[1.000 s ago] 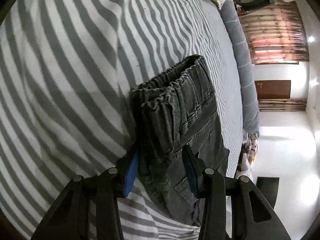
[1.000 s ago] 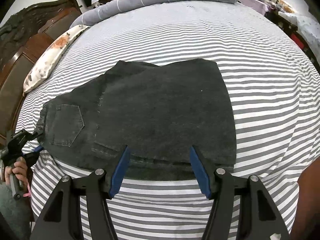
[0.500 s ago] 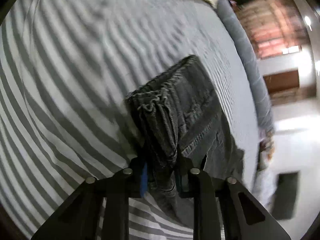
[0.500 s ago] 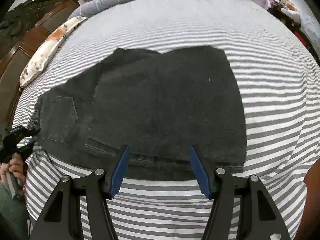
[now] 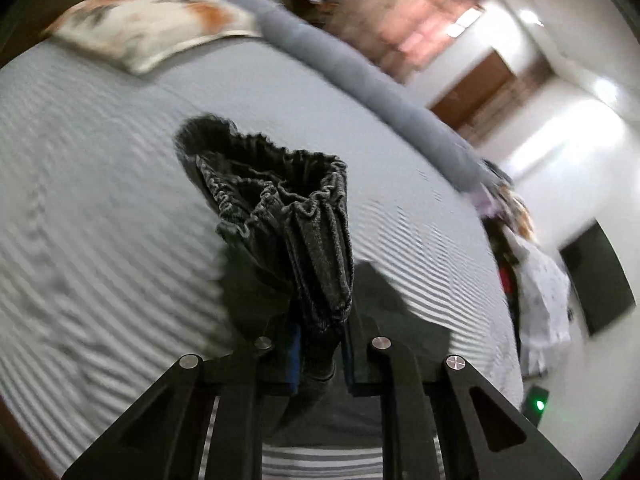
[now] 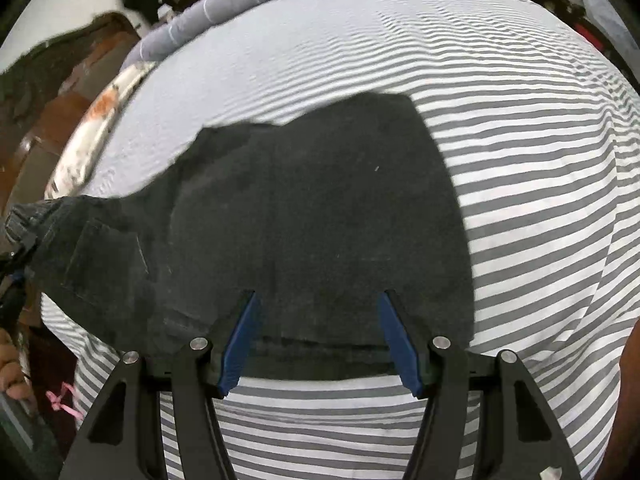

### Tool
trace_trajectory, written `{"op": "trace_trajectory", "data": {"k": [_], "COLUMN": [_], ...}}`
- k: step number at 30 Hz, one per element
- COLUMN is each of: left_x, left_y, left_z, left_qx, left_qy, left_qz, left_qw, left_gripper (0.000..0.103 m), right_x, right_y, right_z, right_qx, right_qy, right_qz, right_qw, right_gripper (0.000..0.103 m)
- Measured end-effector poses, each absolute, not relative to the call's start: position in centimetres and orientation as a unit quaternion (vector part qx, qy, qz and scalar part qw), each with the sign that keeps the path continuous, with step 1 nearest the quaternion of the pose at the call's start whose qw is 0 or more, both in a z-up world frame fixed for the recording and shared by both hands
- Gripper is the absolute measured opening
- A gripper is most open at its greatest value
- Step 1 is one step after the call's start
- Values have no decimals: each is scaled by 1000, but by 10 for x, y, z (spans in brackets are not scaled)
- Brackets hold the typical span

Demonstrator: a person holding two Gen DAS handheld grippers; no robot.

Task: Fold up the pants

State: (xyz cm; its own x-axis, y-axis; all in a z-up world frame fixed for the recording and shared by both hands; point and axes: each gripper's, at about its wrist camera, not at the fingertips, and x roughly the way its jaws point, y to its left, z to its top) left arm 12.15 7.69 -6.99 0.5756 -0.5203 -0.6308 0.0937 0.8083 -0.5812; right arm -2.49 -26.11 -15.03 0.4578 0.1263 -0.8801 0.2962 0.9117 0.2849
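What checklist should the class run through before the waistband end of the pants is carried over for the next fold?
1. Left claw clamped on the waistband, having just closed: ok.
2. Waistband lifted off the striped sheet: ok.
3. Right claw open over the pants, gripping nothing: ok.
4. Remaining cloth lying flat: ok.
5. Both waistband layers caught evenly: cannot tell.

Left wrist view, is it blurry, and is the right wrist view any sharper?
Left wrist view: motion-smeared, the bed sheet stripes and pillow soft, while the waistband in the left gripper stays fairly crisp. Right wrist view: sharper near the pants, softer far off, fisheye-bowed stripes.
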Motion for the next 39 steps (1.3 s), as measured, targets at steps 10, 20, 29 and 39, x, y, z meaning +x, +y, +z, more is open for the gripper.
{"op": "trace_trajectory", "data": {"k": [10,20,29,39], "left_x": [121,100,78,76], "left_y": [-96,-193,-188,-123], "left_z": [-66,-143,-129,-143], "left_qx": [-163,-67,-17,0], "left_qy": [445,512,504,515], "left_qz": [-308,-302,-341,-269], "left_qw": [825,801,793,814], "left_gripper": [15,16,29,31], "right_x": [-48,-63,-34,21], "right_y": [-319,-376,-367,-352], "right_z": [-139,-161,-177,-183], "right_qx": [279,382,461,397], "right_qy": [477,450,435,485], "right_qz": [-63,-54,63,60], "right_qw": [831,805,771,777], "right_gripper": [62,63,66,66]}}
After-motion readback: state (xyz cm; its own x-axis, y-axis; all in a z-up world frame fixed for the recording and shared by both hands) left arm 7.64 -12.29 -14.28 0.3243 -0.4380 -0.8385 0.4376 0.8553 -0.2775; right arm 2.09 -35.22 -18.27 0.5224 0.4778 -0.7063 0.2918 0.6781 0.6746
